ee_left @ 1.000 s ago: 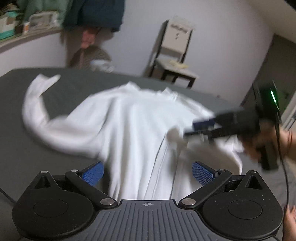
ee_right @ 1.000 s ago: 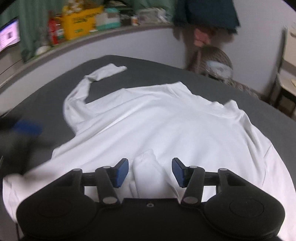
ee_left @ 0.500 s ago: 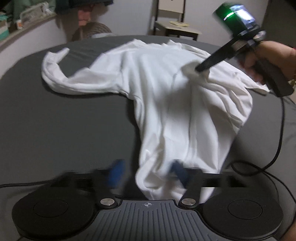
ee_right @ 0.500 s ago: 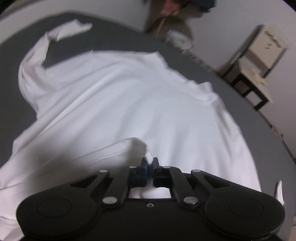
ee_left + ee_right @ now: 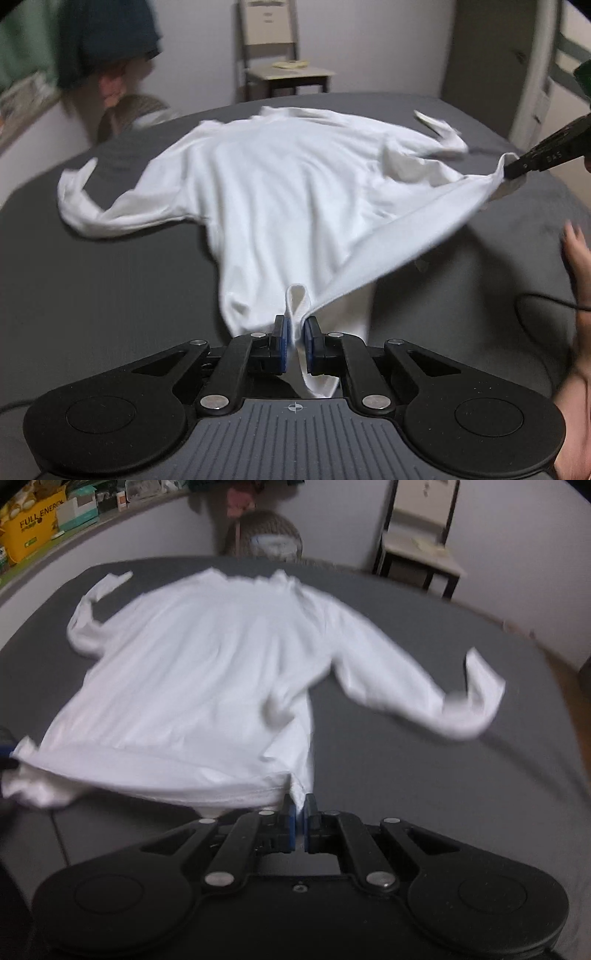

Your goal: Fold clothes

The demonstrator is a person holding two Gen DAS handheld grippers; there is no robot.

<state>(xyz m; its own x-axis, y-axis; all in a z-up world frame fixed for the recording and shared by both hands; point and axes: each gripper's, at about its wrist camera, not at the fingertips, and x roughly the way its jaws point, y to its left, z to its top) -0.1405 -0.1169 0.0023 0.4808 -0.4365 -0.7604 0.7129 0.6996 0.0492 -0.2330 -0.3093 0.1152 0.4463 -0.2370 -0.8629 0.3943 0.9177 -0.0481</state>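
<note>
The white long-sleeved shirt (image 5: 280, 192) is spread on the grey bed (image 5: 110, 280); its hem corners are pinched by the closed left gripper (image 5: 294, 338) and closed right gripper (image 5: 300, 821).

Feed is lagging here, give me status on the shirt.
Left gripper shut on shirt hem. Right gripper shut on the other hem corner. Hem stretched between them, body and sleeves on the bed. Nothing in the way.

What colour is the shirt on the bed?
The shirt is plain white; the right wrist view shows it best.
</note>
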